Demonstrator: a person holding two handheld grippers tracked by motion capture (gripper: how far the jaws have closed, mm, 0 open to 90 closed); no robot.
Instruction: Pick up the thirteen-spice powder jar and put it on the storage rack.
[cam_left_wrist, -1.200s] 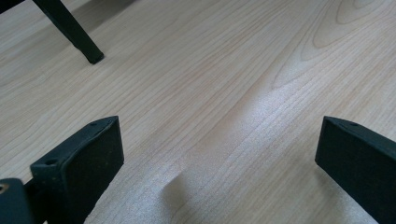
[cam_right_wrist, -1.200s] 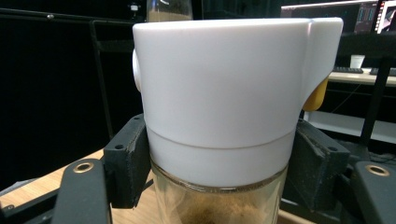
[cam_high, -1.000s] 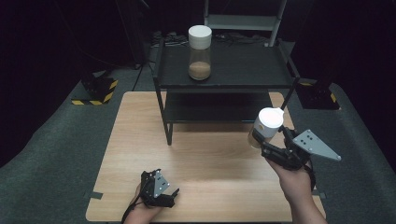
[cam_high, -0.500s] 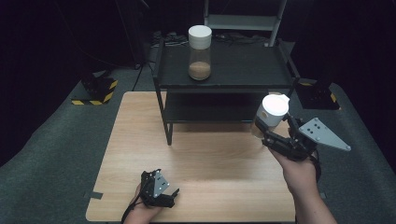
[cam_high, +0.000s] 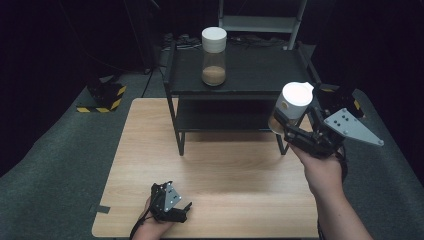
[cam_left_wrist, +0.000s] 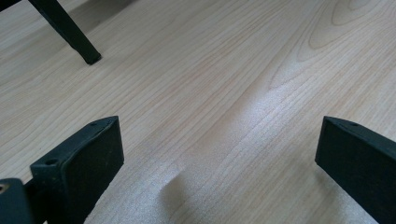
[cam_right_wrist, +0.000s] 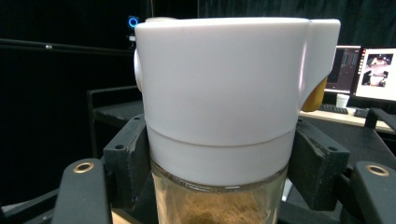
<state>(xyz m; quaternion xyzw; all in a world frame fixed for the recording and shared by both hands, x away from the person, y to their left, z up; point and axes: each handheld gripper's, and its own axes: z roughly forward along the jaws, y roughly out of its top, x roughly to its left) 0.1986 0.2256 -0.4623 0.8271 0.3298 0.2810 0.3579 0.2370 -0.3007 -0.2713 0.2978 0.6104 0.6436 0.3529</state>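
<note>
The right gripper (cam_high: 295, 131) holds a clear glass jar with a tall white lid and brown powder inside (cam_high: 291, 107), its jaws clamped on the glass just below the lid — raised in the air beside the right front corner of the black two-tier metal shelf (cam_high: 250, 75). A second, similar jar (cam_high: 214, 56) stands on the shelf top. The left gripper (cam_high: 169, 201) rests on the light wooden table (cam_high: 230, 170) near its front edge — jaws wide apart, nothing between them.
</note>
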